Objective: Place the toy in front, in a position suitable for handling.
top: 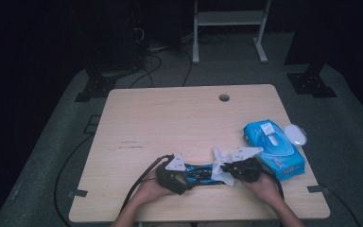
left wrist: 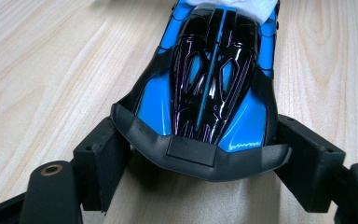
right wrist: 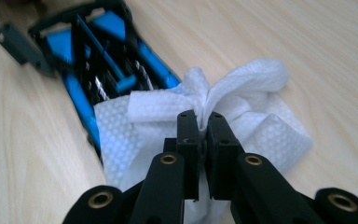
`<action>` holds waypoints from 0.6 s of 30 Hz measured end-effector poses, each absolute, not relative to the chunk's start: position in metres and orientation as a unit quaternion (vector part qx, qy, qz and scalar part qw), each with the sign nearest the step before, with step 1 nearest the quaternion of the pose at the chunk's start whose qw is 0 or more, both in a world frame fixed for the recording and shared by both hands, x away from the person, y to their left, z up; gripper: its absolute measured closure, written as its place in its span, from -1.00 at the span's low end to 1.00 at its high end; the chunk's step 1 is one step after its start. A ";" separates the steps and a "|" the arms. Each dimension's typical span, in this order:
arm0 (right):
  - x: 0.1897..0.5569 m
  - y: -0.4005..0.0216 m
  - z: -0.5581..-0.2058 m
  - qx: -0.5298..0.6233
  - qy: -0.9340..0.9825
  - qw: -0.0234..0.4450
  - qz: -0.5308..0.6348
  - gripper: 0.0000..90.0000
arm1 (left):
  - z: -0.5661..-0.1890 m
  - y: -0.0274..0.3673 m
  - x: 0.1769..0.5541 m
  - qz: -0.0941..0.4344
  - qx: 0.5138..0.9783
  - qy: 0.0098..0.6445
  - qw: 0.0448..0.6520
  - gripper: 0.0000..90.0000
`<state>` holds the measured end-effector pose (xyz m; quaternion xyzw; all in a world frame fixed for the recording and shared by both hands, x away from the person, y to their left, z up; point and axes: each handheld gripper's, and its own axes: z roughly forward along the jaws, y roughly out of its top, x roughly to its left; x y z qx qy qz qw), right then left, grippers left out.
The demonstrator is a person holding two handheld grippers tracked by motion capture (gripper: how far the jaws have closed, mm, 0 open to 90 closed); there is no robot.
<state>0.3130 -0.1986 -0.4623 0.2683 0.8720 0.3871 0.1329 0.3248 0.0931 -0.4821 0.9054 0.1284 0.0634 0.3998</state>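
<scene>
My left gripper clamps the tail of the blue-and-black toy car, lying near the table's front edge. My right gripper is pinched tight on a white wet wipe draped over its far end, probably the nose. I should wipe with short, light strokes and keep the car steady.

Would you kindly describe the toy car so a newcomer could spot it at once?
Look at the near edge of the wooden table, between the two hands. The toy car lies there, glossy blue and black, its far end under a white wipe, unlike the blue wipes pack beside it.
</scene>
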 end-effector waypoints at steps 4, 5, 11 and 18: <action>0.301 -0.205 -0.462 0.264 0.878 0.121 0.381 0.88 | -0.482 0.093 0.325 0.063 0.905 0.128 0.400 -0.48; 0.300 -0.204 -0.463 0.261 0.878 0.124 0.381 0.88 | -0.482 0.093 0.325 0.063 0.905 0.128 0.401 -0.48; 0.315 -0.198 -0.463 0.271 0.871 0.135 0.388 0.88 | -0.482 0.093 0.325 0.064 0.904 0.129 0.401 -0.48; 0.307 -0.206 -0.462 0.279 0.877 0.127 0.371 0.88 | -0.482 0.094 0.325 0.063 0.904 0.127 0.402 -0.48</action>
